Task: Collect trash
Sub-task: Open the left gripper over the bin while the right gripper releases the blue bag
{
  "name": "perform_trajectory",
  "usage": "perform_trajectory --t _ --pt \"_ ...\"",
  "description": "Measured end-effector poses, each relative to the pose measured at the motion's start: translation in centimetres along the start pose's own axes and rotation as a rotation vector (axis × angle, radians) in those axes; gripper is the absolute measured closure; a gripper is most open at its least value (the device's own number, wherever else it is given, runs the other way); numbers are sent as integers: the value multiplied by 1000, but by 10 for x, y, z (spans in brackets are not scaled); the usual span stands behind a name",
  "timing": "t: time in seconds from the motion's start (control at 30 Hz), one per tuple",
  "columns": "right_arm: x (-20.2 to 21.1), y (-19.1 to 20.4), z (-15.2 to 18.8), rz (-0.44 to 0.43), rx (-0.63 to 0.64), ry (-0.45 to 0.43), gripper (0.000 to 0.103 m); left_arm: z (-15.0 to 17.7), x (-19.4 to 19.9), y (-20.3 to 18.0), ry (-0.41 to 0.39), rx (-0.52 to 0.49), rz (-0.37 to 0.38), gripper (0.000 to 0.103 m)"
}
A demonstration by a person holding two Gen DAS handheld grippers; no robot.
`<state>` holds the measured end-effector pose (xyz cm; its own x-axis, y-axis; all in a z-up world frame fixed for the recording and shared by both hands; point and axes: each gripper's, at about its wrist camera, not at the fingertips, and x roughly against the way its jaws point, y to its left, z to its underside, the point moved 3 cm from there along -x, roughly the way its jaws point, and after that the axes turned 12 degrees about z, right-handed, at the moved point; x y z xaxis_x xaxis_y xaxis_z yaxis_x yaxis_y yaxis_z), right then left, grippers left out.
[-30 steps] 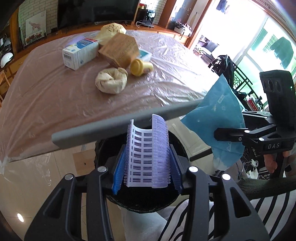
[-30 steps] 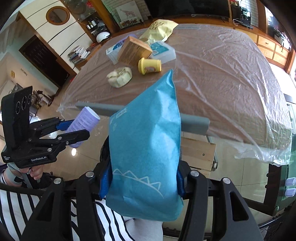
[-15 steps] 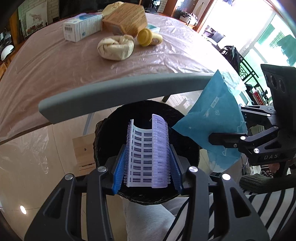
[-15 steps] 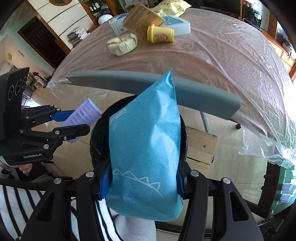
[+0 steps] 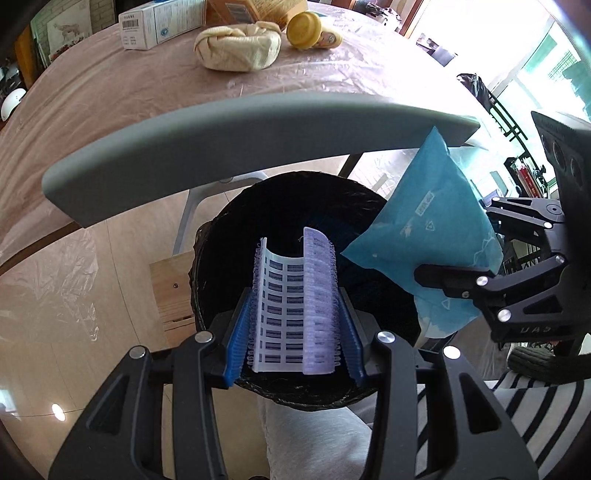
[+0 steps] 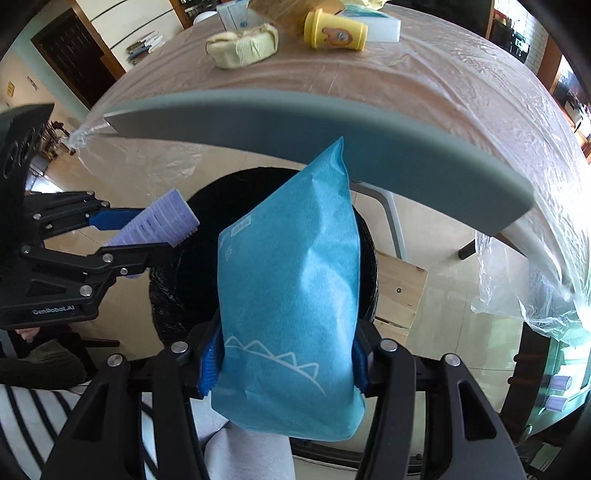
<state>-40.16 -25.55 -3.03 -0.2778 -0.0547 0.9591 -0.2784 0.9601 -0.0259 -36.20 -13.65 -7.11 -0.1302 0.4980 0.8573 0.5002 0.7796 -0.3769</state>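
Bin (image 5: 221, 258) below, both loads poised over its mouth for the drop — left gripper (image 5: 295, 325) clamps the lilac strip pack (image 5: 295, 302), right gripper (image 6: 284, 354) pinches the blue pouch (image 6: 291, 295) just beside it.

**Colours over the black bin**

You hold a lilac blister strip (image 5: 295, 301) with dark blue printed rows, and a sky-blue pouch (image 6: 291, 295) with a white zigzag outline. Both grippers are black with blue pads (image 5: 236, 350). The bin (image 5: 229, 236) is black, the tabletop (image 5: 110, 88) pinkish-brown under clear film, the cup (image 6: 334, 31) yellow, your sleeve (image 6: 22, 424) black-and-white striped.
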Motion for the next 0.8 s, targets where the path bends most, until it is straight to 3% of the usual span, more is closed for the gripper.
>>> perform_trajectory --t 0.8 --pt "-29 2 1 50 -45 34 50 -7 -21 -2 38 -22 -56 58"
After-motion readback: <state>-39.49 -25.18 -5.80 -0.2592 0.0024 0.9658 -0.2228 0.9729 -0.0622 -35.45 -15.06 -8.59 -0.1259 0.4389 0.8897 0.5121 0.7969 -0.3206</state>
